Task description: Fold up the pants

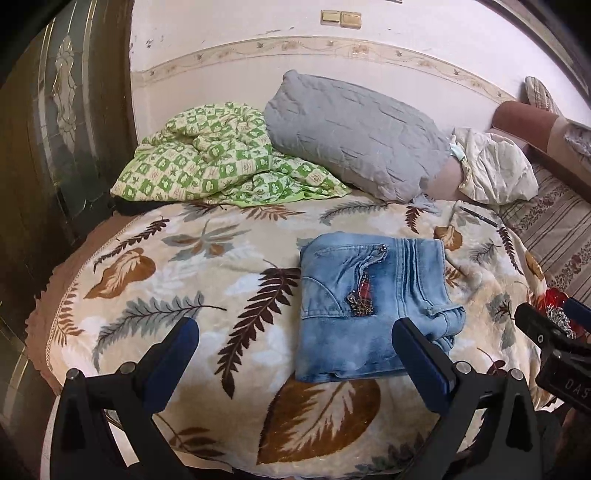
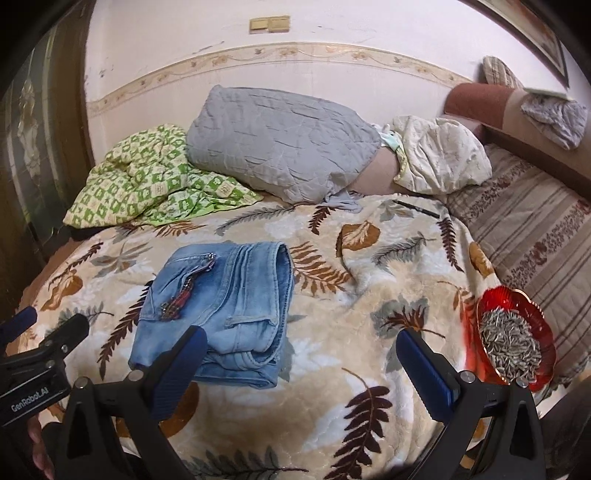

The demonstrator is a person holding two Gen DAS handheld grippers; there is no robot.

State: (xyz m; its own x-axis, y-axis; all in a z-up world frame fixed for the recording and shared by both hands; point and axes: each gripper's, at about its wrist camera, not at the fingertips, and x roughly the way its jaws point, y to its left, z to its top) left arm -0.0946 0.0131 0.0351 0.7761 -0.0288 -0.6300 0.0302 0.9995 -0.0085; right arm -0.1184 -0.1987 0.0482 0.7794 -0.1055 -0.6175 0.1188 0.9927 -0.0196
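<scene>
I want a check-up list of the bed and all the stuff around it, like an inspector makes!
Surface: leaf-print blanket spread over the bed, a few soft wrinkles.
Job's things: blue jeans folded into a compact bundle, lying flat on the blanket, nothing gripping them.
Clutter: red dish of seeds at the right edge; pen near the pillows; green checked quilt bunched up; grey pillow; cream pillow.
Grippers: left gripper open, empty, above the blanket; right gripper open, empty, beside the jeans.
Cables: nothing seen.
Surroundings: pink wall with wall switches; dark wooden door on the left; striped sheet on the right.
</scene>
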